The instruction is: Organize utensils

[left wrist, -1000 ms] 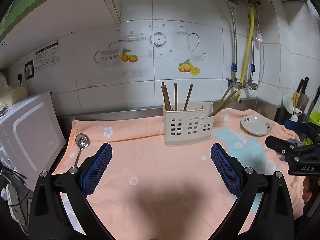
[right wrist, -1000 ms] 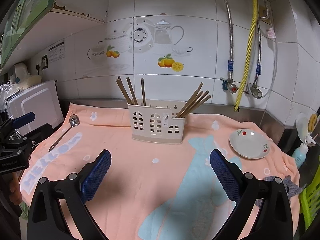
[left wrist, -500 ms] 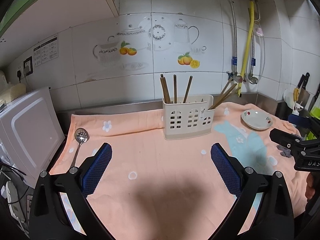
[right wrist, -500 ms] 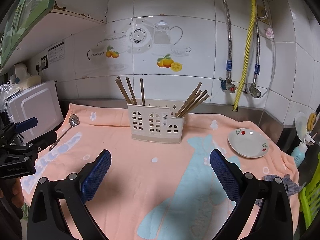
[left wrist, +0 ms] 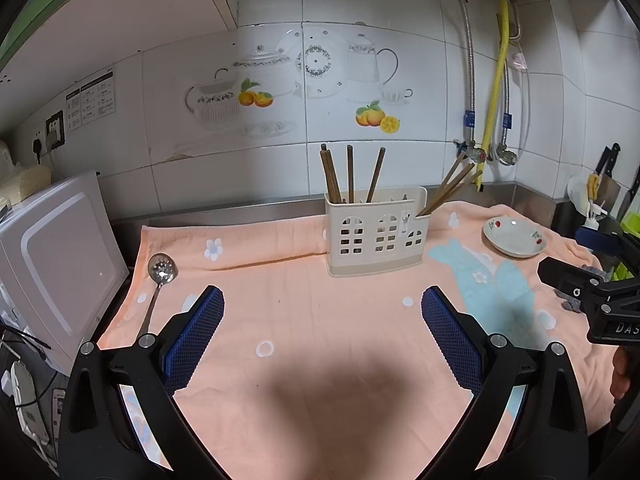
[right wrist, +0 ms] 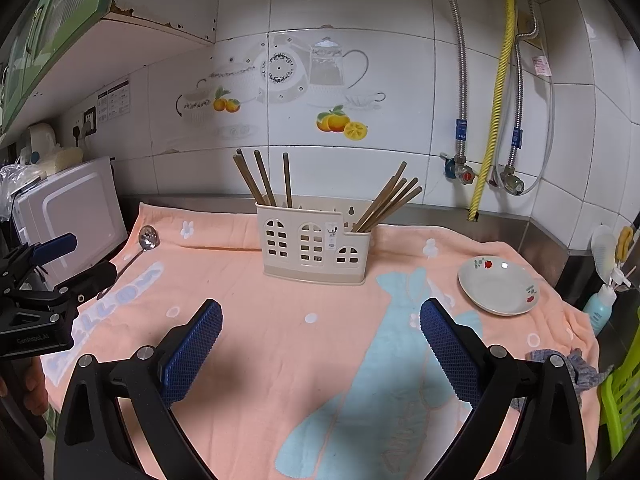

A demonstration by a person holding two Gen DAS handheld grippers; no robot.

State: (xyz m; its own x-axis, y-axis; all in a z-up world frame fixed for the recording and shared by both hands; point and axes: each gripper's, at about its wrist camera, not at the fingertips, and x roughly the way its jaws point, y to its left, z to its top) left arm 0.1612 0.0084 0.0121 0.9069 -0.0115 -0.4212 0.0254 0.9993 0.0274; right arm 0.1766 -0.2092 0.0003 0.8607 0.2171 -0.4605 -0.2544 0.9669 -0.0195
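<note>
A cream plastic utensil holder point(left wrist: 376, 236) stands at the back of the peach towel point(left wrist: 320, 320), with several brown chopsticks point(left wrist: 340, 176) in two compartments; it also shows in the right wrist view point(right wrist: 316, 244). A metal slotted spoon point(left wrist: 160, 276) lies on the towel at the left, also in the right wrist view point(right wrist: 138, 250). My left gripper point(left wrist: 322, 316) is open and empty above the towel's front. My right gripper point(right wrist: 320, 320) is open and empty, to the right of the left one.
A small white dish point(right wrist: 498, 288) with red fruit marks sits on the towel at the right. A white microwave point(left wrist: 52, 264) stands at the left edge. A grey rag point(right wrist: 568, 364) lies at the right front. Pipes and valves point(right wrist: 492, 120) run down the tiled wall.
Both grippers have drawn back slightly and tilted, so the holder sits a little lower and farther. Both stay open and empty.
</note>
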